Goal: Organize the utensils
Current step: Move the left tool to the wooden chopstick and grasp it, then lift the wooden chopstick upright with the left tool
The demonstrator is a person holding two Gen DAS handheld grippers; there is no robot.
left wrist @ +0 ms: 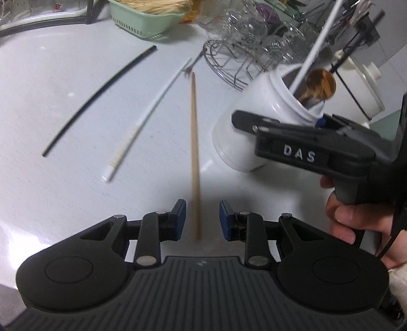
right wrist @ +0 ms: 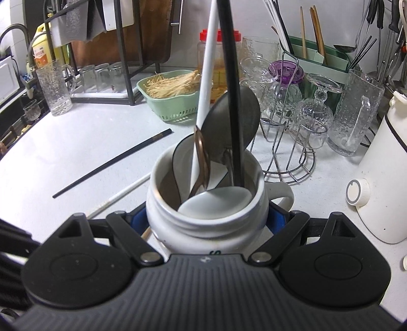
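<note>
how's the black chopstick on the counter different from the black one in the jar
The black chopstick on the counter lies flat and loose; the black chopstick in the jar stands nearly upright with its lower end inside the white jar. The counter one shows a brownish band near its far end; the jar one looks plain black. Both are long, thin and dark.

Pale countertop (right wrist: 76, 142); grey wall (right wrist: 254, 17) behind; wire glass rack (right wrist: 287, 163)

I'm counting on the tabletop (left wrist: 63, 84) | loose chopsticks: three, black chopstick (left wrist: 101, 98), white chopstick (left wrist: 150, 114), wooden chopstick (left wrist: 194, 152) | white jars (right wrist: 206, 224): one | green baskets (right wrist: 175, 107): one
</note>
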